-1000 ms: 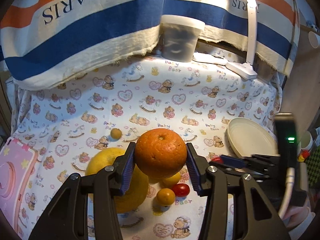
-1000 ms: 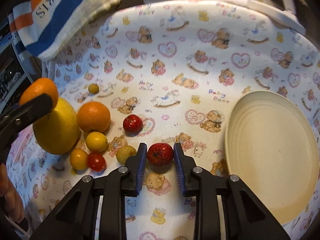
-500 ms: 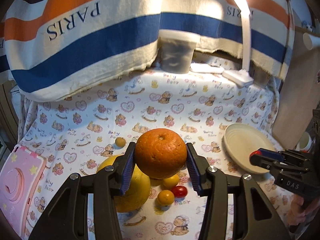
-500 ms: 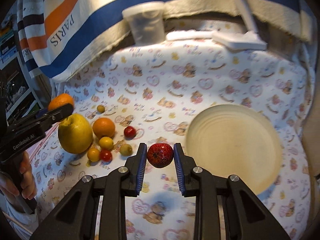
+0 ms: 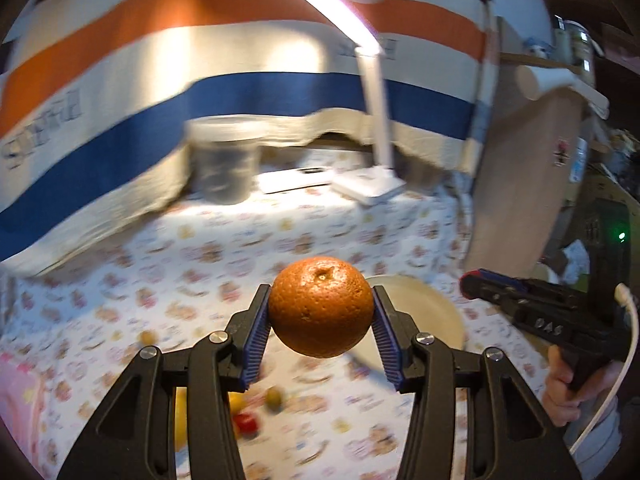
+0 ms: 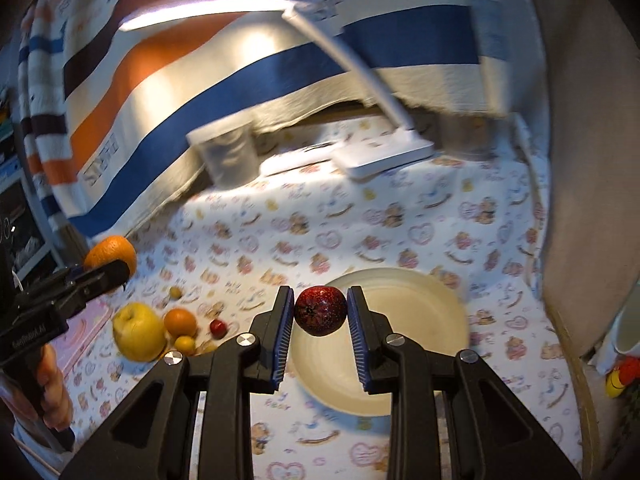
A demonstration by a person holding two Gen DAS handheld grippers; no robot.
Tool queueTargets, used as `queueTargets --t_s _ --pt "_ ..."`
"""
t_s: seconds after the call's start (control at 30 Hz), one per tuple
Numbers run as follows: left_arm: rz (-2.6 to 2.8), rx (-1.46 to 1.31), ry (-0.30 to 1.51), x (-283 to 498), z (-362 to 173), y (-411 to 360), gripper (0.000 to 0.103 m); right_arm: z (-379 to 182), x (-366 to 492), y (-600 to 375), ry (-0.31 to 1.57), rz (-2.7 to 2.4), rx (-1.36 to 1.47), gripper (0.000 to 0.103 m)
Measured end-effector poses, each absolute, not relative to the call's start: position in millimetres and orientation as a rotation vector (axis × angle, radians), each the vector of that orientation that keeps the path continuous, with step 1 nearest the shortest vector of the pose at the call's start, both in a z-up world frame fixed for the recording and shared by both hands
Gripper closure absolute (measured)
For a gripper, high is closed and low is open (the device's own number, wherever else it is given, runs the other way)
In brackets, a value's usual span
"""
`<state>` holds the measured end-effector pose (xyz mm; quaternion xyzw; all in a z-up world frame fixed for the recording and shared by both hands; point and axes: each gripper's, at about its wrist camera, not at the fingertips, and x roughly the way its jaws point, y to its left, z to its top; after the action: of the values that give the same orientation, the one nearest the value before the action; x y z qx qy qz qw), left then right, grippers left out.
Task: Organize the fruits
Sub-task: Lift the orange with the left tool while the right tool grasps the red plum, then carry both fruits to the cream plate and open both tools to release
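The left gripper (image 5: pixel 321 326) pinches a big orange (image 5: pixel 321 307) between its blue pads, one pad on each flank, the fruit lifted clear of the printed cloth (image 5: pixel 224 264). The right gripper (image 6: pixel 321 322) clamps a small dark-red fruit (image 6: pixel 320 310) the same way (its speckled skin suggests a small pomegranate, though that is a guess), and it hangs over the near rim of the cream plate (image 6: pixel 420 320). Both loads are in the carrying step, heading for the plate, which looks empty. Next, each fruit wants lowering onto the plate before the pads part, the round orange set gently so it does not roll off. Left behind on the cloth sit a yellow pear-like fruit (image 6: pixel 138 336), a smaller orange (image 6: pixel 181 320) and several little ones, blurred in the left view.
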<state>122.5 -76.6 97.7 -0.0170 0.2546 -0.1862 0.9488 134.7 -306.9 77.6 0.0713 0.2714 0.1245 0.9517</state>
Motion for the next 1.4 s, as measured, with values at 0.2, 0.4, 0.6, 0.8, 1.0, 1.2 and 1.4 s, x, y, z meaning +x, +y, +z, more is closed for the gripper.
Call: queueTargets --t_s 0.2,0.4,0.6,0.8,1.0,1.2,1.4 --pt "-0.468 0.065 0.611 172.4 79.2 -142.2 0.056 62.8 148.3 -338.5 0.546 0.176 0.213 0.075" --pt "-0.524 0.091 0.721 198.7 34.2 -175.7 0.056 40.9 164.4 -348.4 0.616 0.12 0.214 0.075" --pt "-0.56 0.081 0.786 205.5 3.5 -191.3 0.056 13.1 181.6 -353.4 0.72 0.076 0.206 0.075" --pt "-0.588 0.078 0.775 201.7 -6.3 -196.4 0.056 -2.8 190.7 -356.9 0.786 0.066 0.22 0.075" --pt "-0.568 0.083 0.798 207.5 -14.0 -193.0 0.056 -15.4 196.9 -356.6 0.843 0.073 0.234 0.075" --pt "-0.539 0.122 0.813 212.4 -23.1 -194.8 0.056 -24.7 199.4 -347.9 0.881 0.087 0.208 0.075" --pt "-0.533 0.136 0.82 214.9 -27.2 -193.2 0.056 -25.8 200.3 -351.2 0.885 0.074 0.215 0.075"
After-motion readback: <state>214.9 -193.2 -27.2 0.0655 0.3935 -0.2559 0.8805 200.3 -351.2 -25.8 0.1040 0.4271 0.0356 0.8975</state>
